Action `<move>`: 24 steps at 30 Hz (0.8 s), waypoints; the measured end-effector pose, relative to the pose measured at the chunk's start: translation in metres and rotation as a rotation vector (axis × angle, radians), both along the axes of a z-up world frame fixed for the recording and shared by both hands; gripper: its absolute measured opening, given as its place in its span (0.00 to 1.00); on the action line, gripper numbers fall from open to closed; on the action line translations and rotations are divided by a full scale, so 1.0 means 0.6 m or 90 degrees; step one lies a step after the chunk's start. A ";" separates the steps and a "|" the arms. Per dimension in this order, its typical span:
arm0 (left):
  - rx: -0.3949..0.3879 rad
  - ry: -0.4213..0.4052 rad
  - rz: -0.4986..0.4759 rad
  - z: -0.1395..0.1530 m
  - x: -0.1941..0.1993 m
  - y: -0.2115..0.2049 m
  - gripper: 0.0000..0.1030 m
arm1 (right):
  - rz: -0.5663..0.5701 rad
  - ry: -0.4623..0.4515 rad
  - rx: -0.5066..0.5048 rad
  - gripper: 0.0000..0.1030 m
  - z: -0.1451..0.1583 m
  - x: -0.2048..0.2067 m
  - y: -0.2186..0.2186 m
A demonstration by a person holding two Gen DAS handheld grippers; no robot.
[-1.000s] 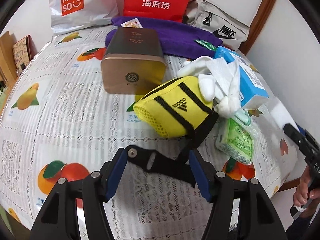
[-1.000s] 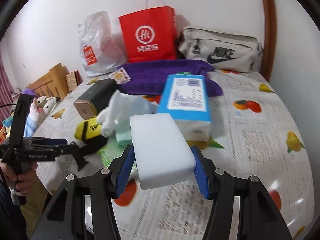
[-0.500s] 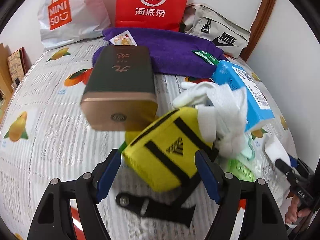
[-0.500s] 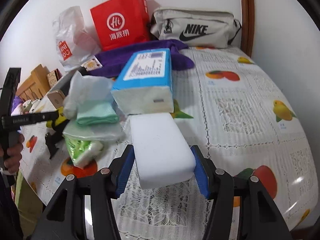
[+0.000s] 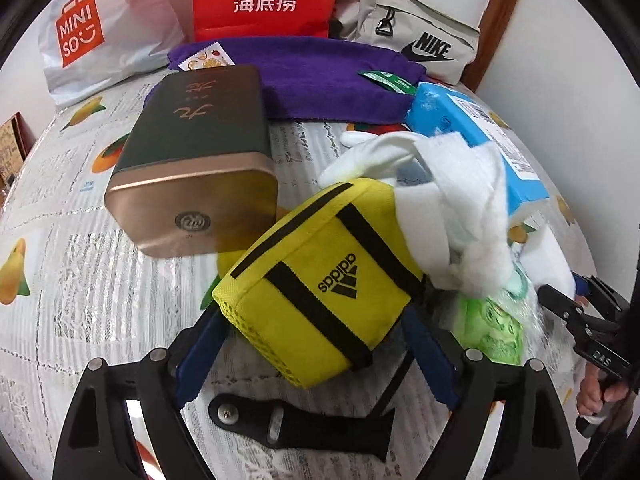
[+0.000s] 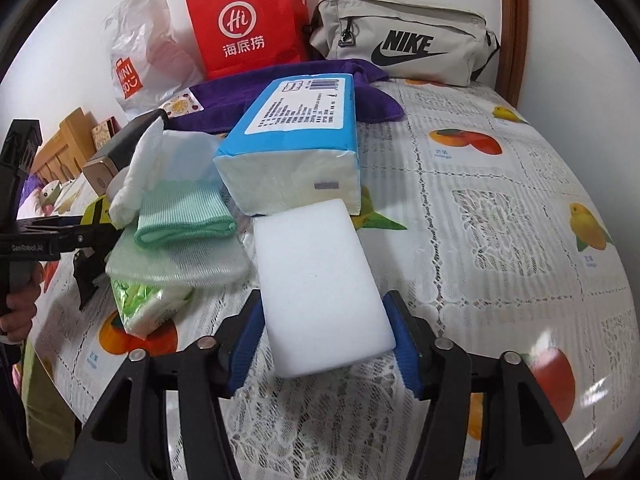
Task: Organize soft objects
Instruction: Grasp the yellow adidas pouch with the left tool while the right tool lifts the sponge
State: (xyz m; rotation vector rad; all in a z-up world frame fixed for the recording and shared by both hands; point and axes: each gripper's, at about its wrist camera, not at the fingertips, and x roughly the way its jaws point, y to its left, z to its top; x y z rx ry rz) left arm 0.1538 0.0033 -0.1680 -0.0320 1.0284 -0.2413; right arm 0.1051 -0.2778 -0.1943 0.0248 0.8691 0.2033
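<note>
My left gripper (image 5: 316, 356) has its jaws on both sides of a yellow adidas pouch (image 5: 320, 284) with black stripes; its black strap (image 5: 296, 428) trails on the cloth below. My right gripper (image 6: 326, 344) is shut on a white foam block (image 6: 320, 284), held low in front of a blue tissue pack (image 6: 296, 144). A white cloth (image 5: 452, 200) lies against the pouch. A green folded cloth (image 6: 184, 212) sits on a clear packet (image 6: 176, 260) over a green tissue packet (image 6: 148, 304).
A bronze tin box (image 5: 196, 164) lies left of the pouch. A purple towel (image 5: 320, 76), red paper bag (image 6: 244, 20), white Miniso bag (image 5: 92, 28) and grey Nike bag (image 6: 404, 40) line the wall. The fruit-print tablecloth (image 6: 500, 200) shows on the right.
My left gripper has moved forward over the strap and closed in around the yellow pouch. My right gripper has carried the foam block down toward the cloth by the blue tissue pack.
</note>
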 end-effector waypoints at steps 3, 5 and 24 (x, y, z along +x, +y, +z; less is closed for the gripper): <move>0.028 -0.013 -0.007 -0.003 0.001 -0.016 0.85 | 0.000 0.000 0.002 0.69 0.000 0.005 0.007; 0.060 -0.020 -0.024 -0.005 -0.008 -0.029 0.85 | 0.000 0.000 -0.010 0.71 -0.002 0.008 0.014; 0.031 -0.042 -0.005 0.012 -0.036 -0.012 0.42 | -0.002 -0.020 -0.001 0.53 0.009 -0.005 0.015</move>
